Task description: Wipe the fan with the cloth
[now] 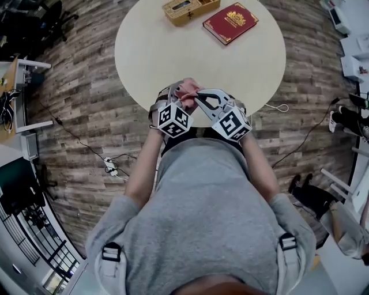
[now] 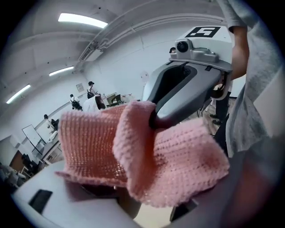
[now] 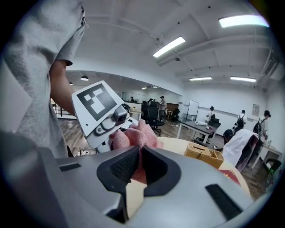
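A pink knitted cloth (image 1: 188,92) hangs between my two grippers over the near edge of the round cream table (image 1: 167,46). No fan shows in any view. In the right gripper view my right gripper (image 3: 140,156) is shut, with a fold of the cloth (image 3: 133,136) pinched between its black pads. The left gripper view shows the cloth (image 2: 178,160) spread over my left gripper (image 2: 133,189), hiding its fingertips, and it seems clamped there. The right gripper (image 2: 153,121) bites into the cloth's middle fold from above. In the head view the left gripper (image 1: 180,95) and right gripper (image 1: 194,99) nearly touch.
A wicker basket (image 1: 187,8) and a red book (image 1: 230,22) lie at the table's far side. A power strip (image 1: 110,167) with cables lies on the wood floor at the left. Desks and boxes line the room's edges, and people stand far off.
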